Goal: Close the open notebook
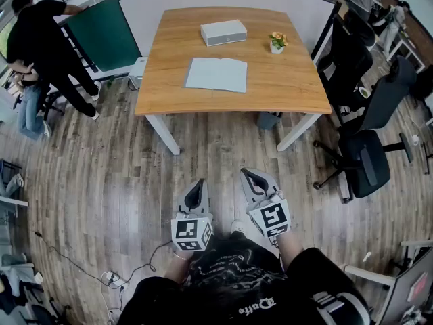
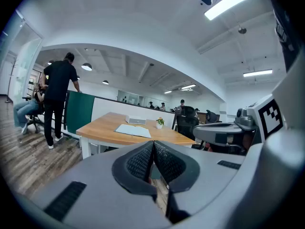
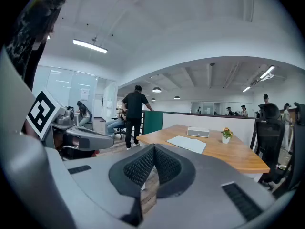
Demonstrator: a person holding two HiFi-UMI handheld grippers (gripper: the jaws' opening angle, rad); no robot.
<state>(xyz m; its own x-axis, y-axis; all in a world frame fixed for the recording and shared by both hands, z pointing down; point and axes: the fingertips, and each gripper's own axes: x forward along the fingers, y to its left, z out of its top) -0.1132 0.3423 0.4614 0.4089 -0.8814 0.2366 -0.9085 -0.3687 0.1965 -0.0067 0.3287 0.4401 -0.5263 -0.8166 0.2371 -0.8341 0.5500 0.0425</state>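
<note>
The open notebook (image 1: 217, 74) lies flat with pale pages on the wooden table (image 1: 291, 87), well ahead of me; it also shows as notebook (image 2: 133, 130) and notebook (image 3: 187, 143). My left gripper (image 1: 197, 187) and right gripper (image 1: 249, 177) hang side by side over the floor, far short of the table. Both are shut with nothing between the jaws: left gripper (image 2: 153, 144), right gripper (image 3: 153, 149).
A white box (image 1: 223, 32) and a small potted flower (image 1: 277, 42) stand behind the notebook. Black office chairs (image 1: 369, 158) crowd the table's right side. A person in black (image 1: 51, 46) stands at the far left by a green partition (image 1: 105, 36). Cables (image 1: 111, 276) lie on the floor near my feet.
</note>
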